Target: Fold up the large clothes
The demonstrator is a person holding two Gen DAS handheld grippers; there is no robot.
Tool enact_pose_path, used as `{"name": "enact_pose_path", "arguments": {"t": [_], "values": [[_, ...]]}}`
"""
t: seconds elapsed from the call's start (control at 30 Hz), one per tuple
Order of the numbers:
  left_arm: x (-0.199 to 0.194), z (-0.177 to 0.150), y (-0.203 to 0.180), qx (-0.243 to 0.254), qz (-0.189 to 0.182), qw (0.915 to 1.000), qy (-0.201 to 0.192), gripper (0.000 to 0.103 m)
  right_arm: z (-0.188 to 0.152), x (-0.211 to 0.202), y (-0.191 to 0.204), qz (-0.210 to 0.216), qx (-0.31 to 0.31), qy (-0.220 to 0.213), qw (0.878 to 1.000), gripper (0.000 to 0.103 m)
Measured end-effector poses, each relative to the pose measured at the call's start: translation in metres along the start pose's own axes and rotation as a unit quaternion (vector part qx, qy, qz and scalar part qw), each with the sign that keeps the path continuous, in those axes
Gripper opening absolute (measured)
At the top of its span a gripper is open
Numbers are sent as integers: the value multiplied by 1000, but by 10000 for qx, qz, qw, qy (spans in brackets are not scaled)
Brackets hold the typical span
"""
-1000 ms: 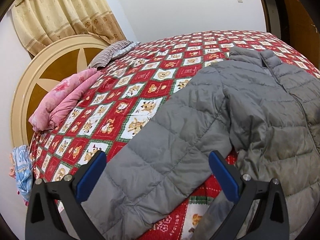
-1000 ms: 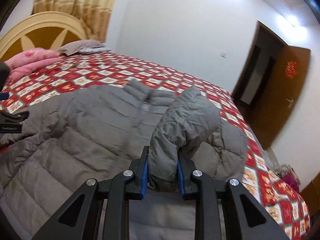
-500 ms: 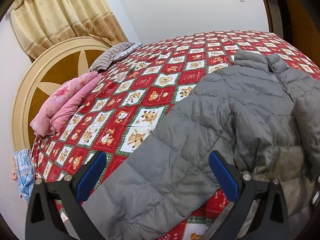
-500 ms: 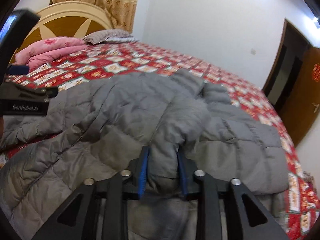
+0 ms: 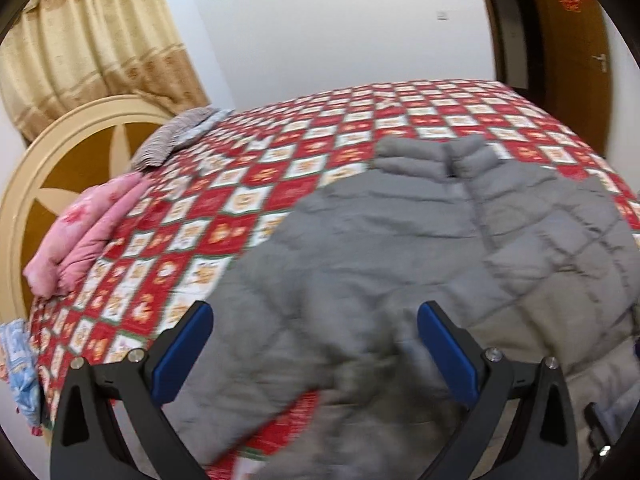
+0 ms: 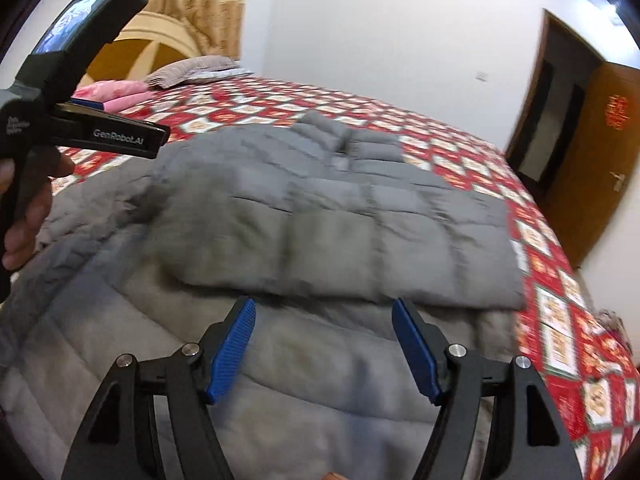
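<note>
just let go of the right sleeve [image 6: 332, 248], it's folded across the jacket [image 5: 400, 264] ahead of my right gripper [image 6: 324, 348]. left gripper [image 5: 316, 352] spread too, hovering over the other sleeve [image 5: 280, 340] next.

Left wrist view: low and close over the grey jacket [image 5: 400, 248], facing the headboard [image 5: 60, 168] at frame left. Right wrist view: close, facing the door [image 6: 592, 168] at right; both share jacket [image 6: 328, 216] and bed [image 6: 460, 140].
</note>
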State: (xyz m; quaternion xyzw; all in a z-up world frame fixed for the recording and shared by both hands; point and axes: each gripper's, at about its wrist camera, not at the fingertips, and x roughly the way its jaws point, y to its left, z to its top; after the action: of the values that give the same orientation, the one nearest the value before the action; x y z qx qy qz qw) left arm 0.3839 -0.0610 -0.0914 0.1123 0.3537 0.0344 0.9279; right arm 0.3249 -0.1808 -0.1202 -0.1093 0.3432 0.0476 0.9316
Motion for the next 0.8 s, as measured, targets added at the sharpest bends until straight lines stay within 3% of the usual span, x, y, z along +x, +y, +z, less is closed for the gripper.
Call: {"name": "enact_pose_path", "arguments": {"t": [0.1,0.17,0.3,0.33,0.4,0.57,0.8], "values": [[8,-2,-28,275,-343,9989,172,103,-7,5,-13,3,207,115,9997,71],[19,-5,-41,445,-316,9981,301,98,-9,9,-16,-29,234,143,9996,71],[37,-16,-52,484,-729,9937,699,42,-15,16,-23,-72,302,206,9993,71],[39,-18,-52,436,-818,9930,736,39,-17,16,-24,-77,318,211,9992,71],[39,-18,-52,418,-882,9932,637,20,-22,17,-30,-105,371,247,9989,71],[31,-15,-41,384,-690,9961,380,15,-29,25,-42,-155,576,367,9975,71],[35,-10,-15,587,214,9980,-29,15,-29,21,-61,-366,699,363,9962,71]]}}
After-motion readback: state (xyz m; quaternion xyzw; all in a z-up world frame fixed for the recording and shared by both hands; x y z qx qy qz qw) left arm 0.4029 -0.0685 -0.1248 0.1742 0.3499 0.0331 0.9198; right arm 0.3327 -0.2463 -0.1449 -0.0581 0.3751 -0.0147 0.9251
